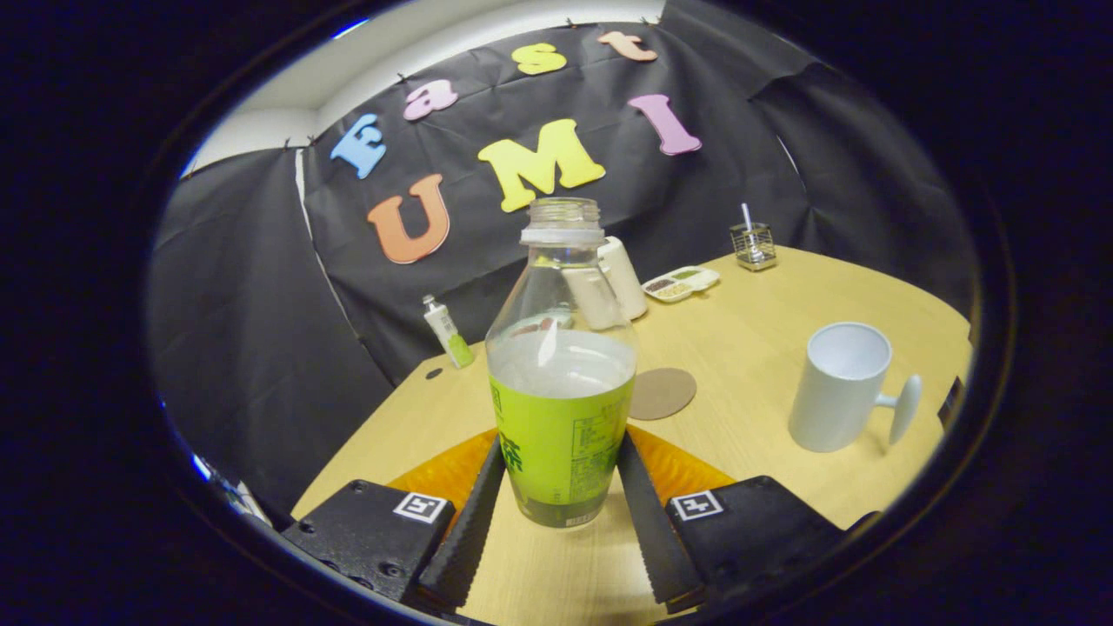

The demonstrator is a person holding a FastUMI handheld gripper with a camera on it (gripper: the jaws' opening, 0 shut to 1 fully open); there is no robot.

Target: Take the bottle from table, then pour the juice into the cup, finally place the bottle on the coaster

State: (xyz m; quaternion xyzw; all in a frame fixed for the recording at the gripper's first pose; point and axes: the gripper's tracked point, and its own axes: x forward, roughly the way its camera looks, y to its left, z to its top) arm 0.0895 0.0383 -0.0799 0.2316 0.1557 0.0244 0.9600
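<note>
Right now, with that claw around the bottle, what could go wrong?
1. The bottle has no cap, so tilting it early on the way to the cup could spill juice on the table.
2. The claw grips low on the bottle, below the liquid, so it might tip or slip.

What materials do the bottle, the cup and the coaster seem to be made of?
The bottle, held between the fingers of the gripper, looks like clear glossy plastic: the things behind it show through, and a green label wraps its lower part. The cup looks like white glazed ceramic, thick-walled with a soft sheen. The coaster seems to be matte brown cork or fibreboard; I cannot tell which.
</note>
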